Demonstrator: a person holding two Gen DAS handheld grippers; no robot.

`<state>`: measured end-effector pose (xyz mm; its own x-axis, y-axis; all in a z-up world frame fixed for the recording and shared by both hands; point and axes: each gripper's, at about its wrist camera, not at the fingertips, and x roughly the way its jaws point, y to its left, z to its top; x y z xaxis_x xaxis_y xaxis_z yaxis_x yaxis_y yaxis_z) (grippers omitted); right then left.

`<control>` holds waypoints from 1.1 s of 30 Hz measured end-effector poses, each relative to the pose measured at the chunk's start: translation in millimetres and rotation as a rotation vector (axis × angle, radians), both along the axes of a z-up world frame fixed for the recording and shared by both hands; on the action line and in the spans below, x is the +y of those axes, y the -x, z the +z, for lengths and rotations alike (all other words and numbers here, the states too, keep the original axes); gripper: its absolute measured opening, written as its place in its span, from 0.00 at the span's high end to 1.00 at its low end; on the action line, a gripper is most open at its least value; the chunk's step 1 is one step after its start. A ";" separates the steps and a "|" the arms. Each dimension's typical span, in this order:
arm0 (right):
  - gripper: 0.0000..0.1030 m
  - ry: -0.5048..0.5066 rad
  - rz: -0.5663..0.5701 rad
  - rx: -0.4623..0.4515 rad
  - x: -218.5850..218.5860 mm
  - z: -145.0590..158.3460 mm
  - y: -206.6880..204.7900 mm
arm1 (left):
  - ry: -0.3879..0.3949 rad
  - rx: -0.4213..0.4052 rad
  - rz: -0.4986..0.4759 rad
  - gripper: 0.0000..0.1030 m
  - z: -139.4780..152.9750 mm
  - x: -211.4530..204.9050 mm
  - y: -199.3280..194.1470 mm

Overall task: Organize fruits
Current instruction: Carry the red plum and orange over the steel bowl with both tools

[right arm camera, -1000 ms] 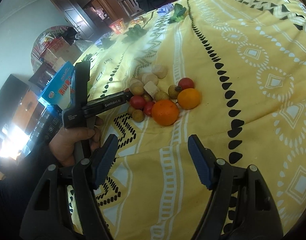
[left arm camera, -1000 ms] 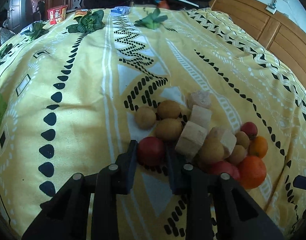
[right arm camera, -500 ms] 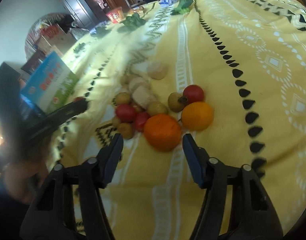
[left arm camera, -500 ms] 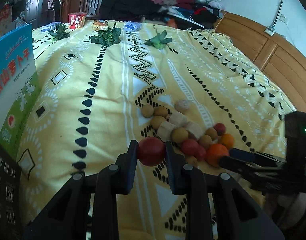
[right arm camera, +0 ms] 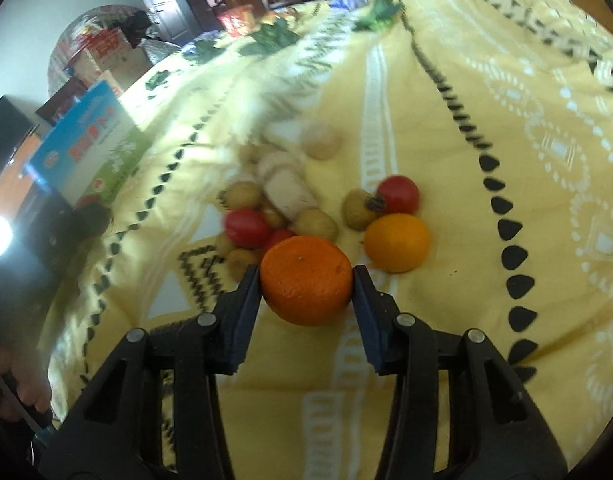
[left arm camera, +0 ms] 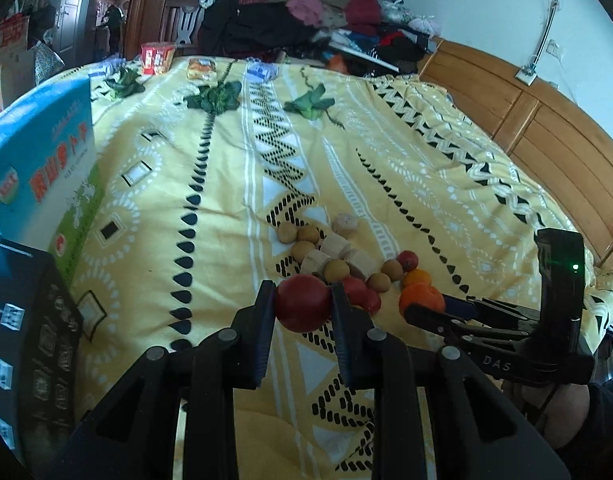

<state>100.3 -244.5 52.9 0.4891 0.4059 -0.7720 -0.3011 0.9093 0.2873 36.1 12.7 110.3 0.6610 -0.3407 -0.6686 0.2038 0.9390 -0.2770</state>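
yellow bedspread (left arm camera: 210,248) | blue box (left arm camera: 42,168) at left | greens (left arm camera: 216,96) far side

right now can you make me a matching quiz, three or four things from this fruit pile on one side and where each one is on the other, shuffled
Things:
1. round red tomato
2. deep orange mandarin
3. paler orange mandarin
4. blue and green printed box

Places:
A. lying on the yellow patterned bedspread beside the fruit pile
B. standing at the bed's left edge
C. clamped in the left gripper
D. between the right gripper's blue pads

Pairs: 1-C, 2-D, 3-A, 4-B
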 end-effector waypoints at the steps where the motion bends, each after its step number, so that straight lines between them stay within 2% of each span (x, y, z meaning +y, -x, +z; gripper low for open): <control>1: 0.55 -0.010 0.002 -0.015 1.7 9.5 5.3 | 0.003 -0.012 0.007 0.74 6.9 4.6 4.5; 8: 0.55 -0.068 0.084 -0.145 43.5 83.1 34.7 | -0.003 -0.109 0.080 0.74 61.5 50.1 43.9; 14: 0.55 -0.112 0.198 -0.235 108.7 134.9 60.4 | -0.003 -0.177 0.208 0.74 100.0 117.6 88.1; 20: 0.55 -0.147 0.327 -0.276 178.1 161.6 81.1 | -0.036 -0.210 0.380 0.74 120.8 195.6 137.5; 25: 0.55 -0.176 0.447 -0.291 238.9 175.7 101.3 | -0.034 -0.236 0.520 0.74 132.0 263.7 178.3; 33: 0.55 -0.177 0.612 -0.300 324.6 186.1 136.2 | -0.020 -0.235 0.664 0.74 129.4 339.9 222.0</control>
<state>-35.9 80.1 239.1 0.3145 0.7833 -0.5362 -0.8329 0.4987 0.2399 -185.9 352.6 239.7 0.8524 0.1957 -0.4848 -0.3622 0.8898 -0.2777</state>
